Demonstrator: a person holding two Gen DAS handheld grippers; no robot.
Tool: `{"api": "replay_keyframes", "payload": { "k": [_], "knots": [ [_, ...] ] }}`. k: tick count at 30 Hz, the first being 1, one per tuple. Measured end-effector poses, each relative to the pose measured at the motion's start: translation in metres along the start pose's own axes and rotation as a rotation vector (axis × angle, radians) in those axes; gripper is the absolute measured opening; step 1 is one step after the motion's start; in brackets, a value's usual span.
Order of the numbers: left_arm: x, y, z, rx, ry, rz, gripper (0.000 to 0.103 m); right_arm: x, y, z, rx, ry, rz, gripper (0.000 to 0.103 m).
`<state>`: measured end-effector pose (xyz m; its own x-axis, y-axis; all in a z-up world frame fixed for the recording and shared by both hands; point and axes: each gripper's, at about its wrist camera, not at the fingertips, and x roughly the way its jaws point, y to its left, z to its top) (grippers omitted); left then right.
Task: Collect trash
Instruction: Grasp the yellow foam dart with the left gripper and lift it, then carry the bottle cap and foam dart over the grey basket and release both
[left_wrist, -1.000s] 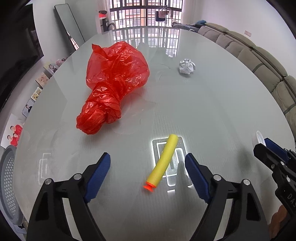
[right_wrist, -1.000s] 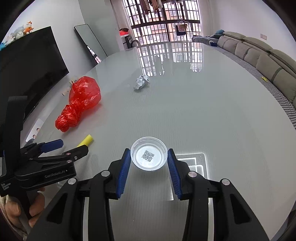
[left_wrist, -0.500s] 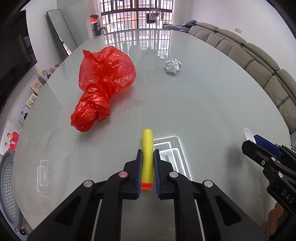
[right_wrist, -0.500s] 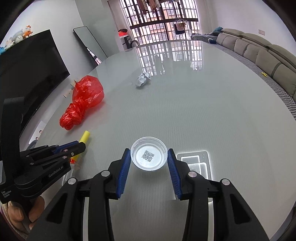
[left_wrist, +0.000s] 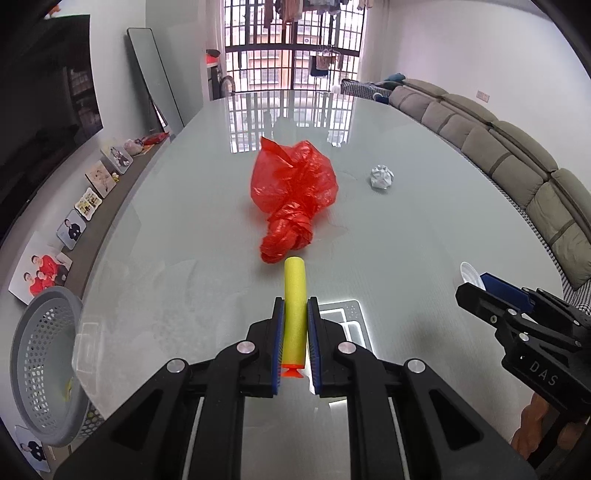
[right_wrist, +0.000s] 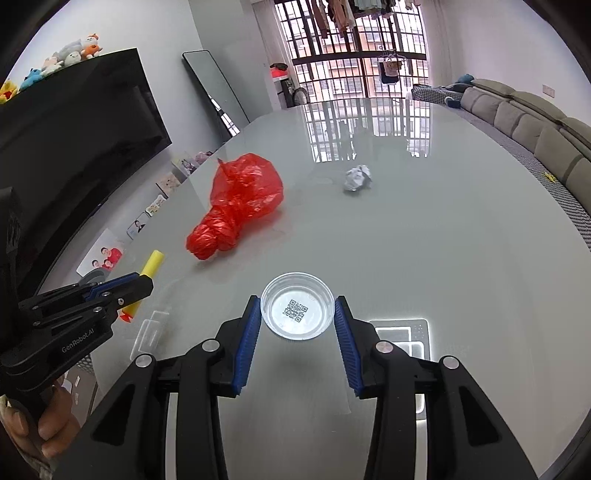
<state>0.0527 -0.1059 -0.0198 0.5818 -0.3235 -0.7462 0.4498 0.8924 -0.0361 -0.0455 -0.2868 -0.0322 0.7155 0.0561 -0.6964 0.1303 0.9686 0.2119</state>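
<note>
My left gripper (left_wrist: 295, 309) is shut on a yellow foam dart (left_wrist: 294, 280) with an orange tip, held off the glass table (left_wrist: 424, 229). In the right wrist view the same left gripper (right_wrist: 142, 282) appears at the left with the dart (right_wrist: 153, 262) sticking out past its tips. A small clear plastic dish (right_wrist: 297, 314) with a QR label sits clamped between the blue pads of my right gripper (right_wrist: 297, 300), which is shut on it. A crumpled red plastic bag (left_wrist: 295, 192) and a ball of white paper (left_wrist: 381, 177) lie farther out on the table.
A grey perforated basket (left_wrist: 33, 354) stands below the table's left edge. A grey sofa (left_wrist: 517, 166) runs along the right side. Framed photos and a dark TV line the left wall. A hand (right_wrist: 37, 424) holds the left gripper's handle.
The left jaws closed on the yellow dart and lifted it off the table. Both grippers rose and drew back; the right one kept its hold on the dish.
</note>
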Motion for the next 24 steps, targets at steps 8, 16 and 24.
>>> {"api": "replay_keyframes", "payload": {
  "k": [8,16,24],
  "knots": [
    [-0.037,0.054,-0.008,-0.036,-0.054,0.071,0.013,0.017,0.067,0.01,-0.079,0.006,0.099,0.039],
    [-0.052,0.13,-0.035,-0.12,-0.045,0.181,0.013,0.047,0.16,0.02,-0.189,0.033,0.225,0.039],
    [-0.066,0.234,-0.071,-0.269,-0.021,0.315,0.013,0.085,0.269,0.023,-0.318,0.094,0.36,0.039]
  ]
}}
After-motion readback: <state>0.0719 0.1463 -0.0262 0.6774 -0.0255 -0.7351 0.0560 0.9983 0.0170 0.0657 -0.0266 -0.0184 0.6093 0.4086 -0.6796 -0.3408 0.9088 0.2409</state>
